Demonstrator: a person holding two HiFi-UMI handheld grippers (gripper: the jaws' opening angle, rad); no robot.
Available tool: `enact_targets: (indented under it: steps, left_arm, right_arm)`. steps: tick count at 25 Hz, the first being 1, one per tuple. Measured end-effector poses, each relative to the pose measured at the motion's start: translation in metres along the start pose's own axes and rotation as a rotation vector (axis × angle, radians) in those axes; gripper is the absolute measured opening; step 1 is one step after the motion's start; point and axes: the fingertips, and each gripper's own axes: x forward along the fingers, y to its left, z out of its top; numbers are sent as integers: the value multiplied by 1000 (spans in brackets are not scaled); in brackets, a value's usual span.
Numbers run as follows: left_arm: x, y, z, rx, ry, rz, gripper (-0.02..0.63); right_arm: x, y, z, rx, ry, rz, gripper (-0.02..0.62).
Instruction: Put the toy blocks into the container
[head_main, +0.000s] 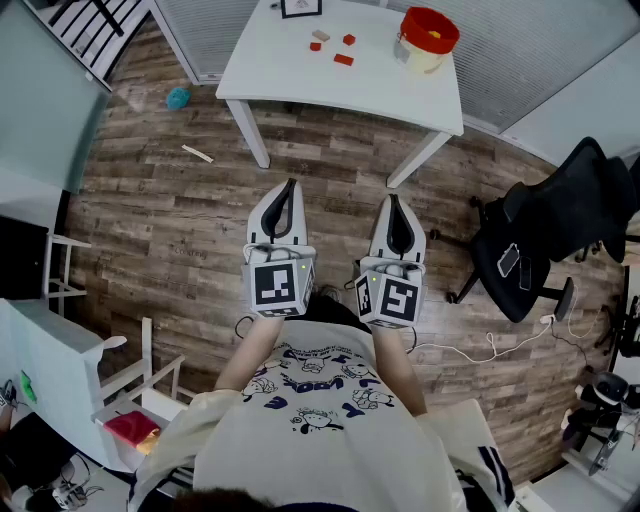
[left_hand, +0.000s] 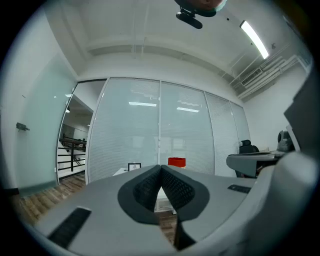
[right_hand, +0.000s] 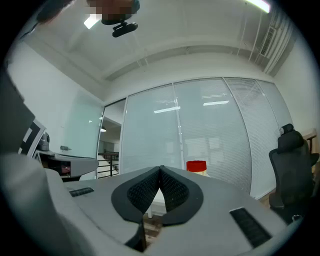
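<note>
Table (head_main: 280, 62) w/ blocks (head_main: 343, 59), red container (head_main: 428, 31)

Wood-plank floor (head_main: 150, 230), white table (head_main: 270, 62) beside frosted glass partitions (left_hand: 150, 135), black office chair (head_main: 550, 230), ceiling strip light (left_hand: 254, 39).

A white rectangular table (head_main: 280, 72) stands on a brown wood-plank floor (head_main: 330, 150), well ahead of the left gripper (head_main: 290, 186) and right gripper (head_main: 393, 199). On the tabletop, ahead and between the two, lie three small red toy blocks (head_main: 343, 59) and a beige block (head_main: 320, 35), with a small dark-framed picture (head_main: 301, 8) beyond them. A red-rimmed cream container (head_main: 428, 38) sits ahead of the right gripper. On the floor ahead and left of the left gripper lie a teal ball (head_main: 178, 97) and a pale flat stick (head_main: 197, 153).
</note>
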Motion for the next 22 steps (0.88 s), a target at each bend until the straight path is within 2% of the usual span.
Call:
enact_targets:
  steps: [22]
  left_arm:
    - [23,-6,0,2,-7,32,31]
  right_arm:
    - [18,-21,-8,18,15,1,-5]
